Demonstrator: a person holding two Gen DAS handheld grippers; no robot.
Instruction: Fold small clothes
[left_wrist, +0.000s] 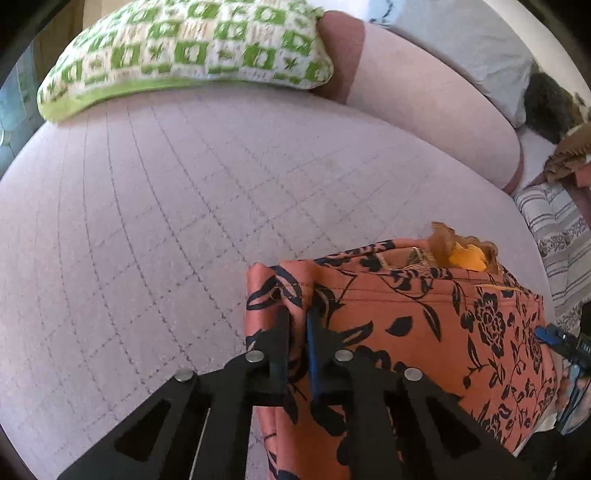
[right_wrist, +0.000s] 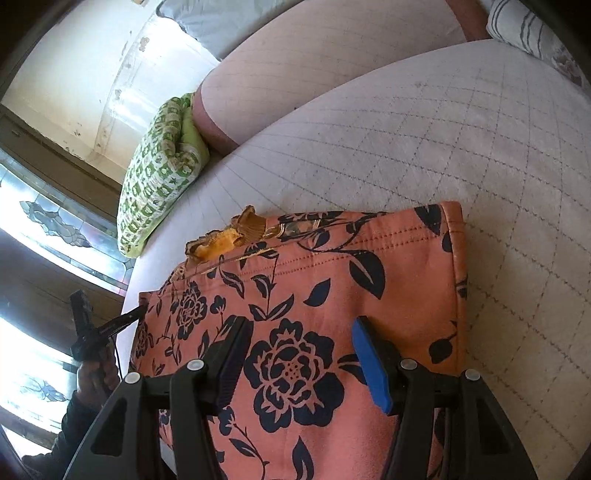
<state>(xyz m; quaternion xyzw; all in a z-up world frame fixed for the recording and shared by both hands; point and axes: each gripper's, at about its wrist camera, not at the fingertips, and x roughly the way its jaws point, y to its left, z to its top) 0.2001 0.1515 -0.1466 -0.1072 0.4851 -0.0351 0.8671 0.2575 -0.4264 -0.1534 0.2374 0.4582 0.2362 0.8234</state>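
Garment (left_wrist: 424, 306) is a small orange piece with black flower print, lying on the quilted pink sofa seat (left_wrist: 147, 221), near its front edge. It looks partly folded; an orange-yellow frill (left_wrist: 458, 254) pokes out at the far edge.

Handling, my read: thin, light, limp fabric. It won't hold shape, it'll drape and drag, and layers may slide over each other. Not fragile. Take it at a corner or a stitched hem, where the cloth is doubled and the pads get more to bite. Pinch all layers of an edge, or the fold opens when you lift.

Left gripper (left_wrist: 297, 325): jaws closed, pinched on the garment's left corner, with a ridge of cloth bunched up between the pads. That's your grip.

Right gripper (right_wrist: 301, 339): jaws about half open, black finger and blue pad (right_wrist: 369, 365) either side of the big flower. They sit over the middle of the cloth, not on an edge. Nothing is pinched between them; I can't tell whether the tips touch the fabric.

Suggest you shift the right one to the right-hand hem (right_wrist: 458, 266) or the near corner before closing, so both grips match. A grab mid-panel would probably just bunch the top layer.

Green check cushion (left_wrist: 184, 48) sits at the far end of the seat, well apart from the garment.
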